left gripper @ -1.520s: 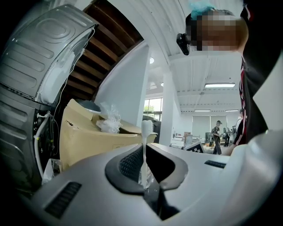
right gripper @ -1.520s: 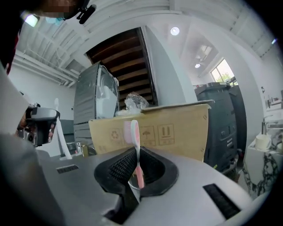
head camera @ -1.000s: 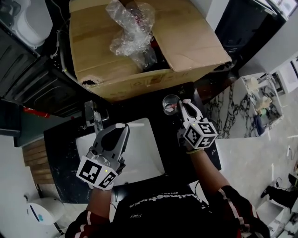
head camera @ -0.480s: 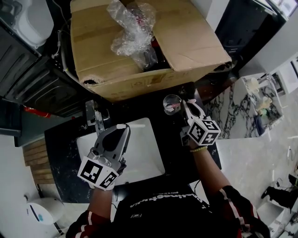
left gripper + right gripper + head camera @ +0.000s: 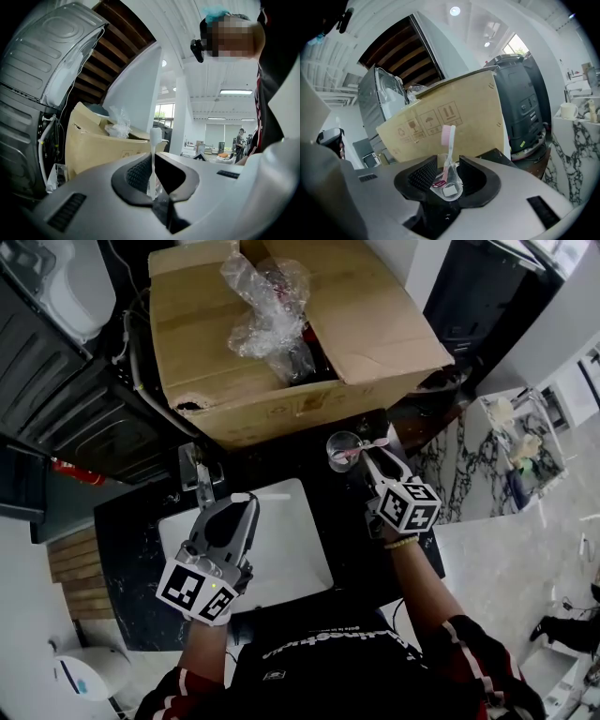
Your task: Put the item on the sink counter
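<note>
Starting at the cup: clear, thin-walled, upright on the black desk, at one o'clock from the sink and six o'clock from the box. Carrying a pink brush, propped inside, head up. Framed by the right claw, jaws just opened and now wide apart, pads off the wall on both sides. Already set down, by the look of it; delivered, so far as can be judged.

Probably light and rigid, smooth enough to slip, breakable if glass; cannot tell glass from plastic. Best gripped across the lower wall with a gentle squeeze, never by the rim or the loose brush. Likely top-heavy with that brush leaning out, so worth backing the claw straight off toward five o'clock, touching neither side.

Further out, at eight o'clock from the cup, above the sink: the left claw, pinched together on the handle of a white brush, bristle end clear of the jaws. Thin, stiff, light; apt to pivot between the pads under a loose hold. Not yet put down on the desk.
</note>
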`<move>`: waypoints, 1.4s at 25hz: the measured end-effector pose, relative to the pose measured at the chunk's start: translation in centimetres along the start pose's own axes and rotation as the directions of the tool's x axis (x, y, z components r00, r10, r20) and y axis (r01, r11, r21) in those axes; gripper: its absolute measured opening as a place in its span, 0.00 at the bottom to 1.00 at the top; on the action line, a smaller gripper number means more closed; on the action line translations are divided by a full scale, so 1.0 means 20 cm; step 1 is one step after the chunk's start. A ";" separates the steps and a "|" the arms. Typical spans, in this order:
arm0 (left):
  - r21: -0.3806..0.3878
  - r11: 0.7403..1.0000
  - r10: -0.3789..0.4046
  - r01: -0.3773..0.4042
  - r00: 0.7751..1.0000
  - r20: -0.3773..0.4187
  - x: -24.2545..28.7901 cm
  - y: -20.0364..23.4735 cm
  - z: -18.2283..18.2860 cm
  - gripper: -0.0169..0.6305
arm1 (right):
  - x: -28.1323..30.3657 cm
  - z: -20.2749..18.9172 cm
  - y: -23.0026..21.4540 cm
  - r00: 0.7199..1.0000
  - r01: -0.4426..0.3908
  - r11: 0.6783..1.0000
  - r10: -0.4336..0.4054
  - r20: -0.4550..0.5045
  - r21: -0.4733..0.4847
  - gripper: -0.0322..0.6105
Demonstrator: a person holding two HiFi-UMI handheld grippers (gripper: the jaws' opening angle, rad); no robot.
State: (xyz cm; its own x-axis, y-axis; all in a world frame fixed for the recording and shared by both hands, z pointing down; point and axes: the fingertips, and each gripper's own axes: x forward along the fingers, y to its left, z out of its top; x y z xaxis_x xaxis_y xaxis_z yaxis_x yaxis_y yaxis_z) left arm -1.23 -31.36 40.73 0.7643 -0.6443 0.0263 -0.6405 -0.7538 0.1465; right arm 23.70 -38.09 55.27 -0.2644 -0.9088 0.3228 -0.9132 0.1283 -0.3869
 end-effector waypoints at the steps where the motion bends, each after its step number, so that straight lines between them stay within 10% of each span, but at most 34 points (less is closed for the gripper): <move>1: 0.003 1.000 0.000 0.000 1.000 0.007 -0.01 0.00 0.02 0.07 | -0.02 0.00 0.00 1.000 0.004 1.000 -0.004 -0.001 -0.004 0.30; 12: 0.043 0.999 -0.017 0.014 0.997 0.078 -0.25 -0.10 0.16 0.07 | -0.38 0.10 0.28 0.998 0.029 0.982 -0.017 0.064 -0.188 0.30; 20: 0.069 0.997 0.024 -0.031 0.994 0.111 -0.52 -0.09 0.23 0.07 | -0.56 0.19 0.87 0.983 -0.085 0.910 0.144 0.117 -0.405 0.30; 35: 0.074 0.988 0.125 -0.136 0.983 0.135 -0.85 0.04 0.26 0.07 | -0.70 0.10 1.58 0.915 -0.315 0.835 0.393 0.088 -0.452 0.24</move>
State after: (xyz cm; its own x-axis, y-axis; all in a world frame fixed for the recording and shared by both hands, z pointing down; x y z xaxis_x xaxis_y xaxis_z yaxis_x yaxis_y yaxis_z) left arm -15.10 -21.72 35.16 0.6610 -0.7451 -0.0891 -0.7423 -0.6666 0.0681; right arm -0.73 -22.04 36.77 -0.5737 -0.8163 0.0672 -0.8190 0.5727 -0.0343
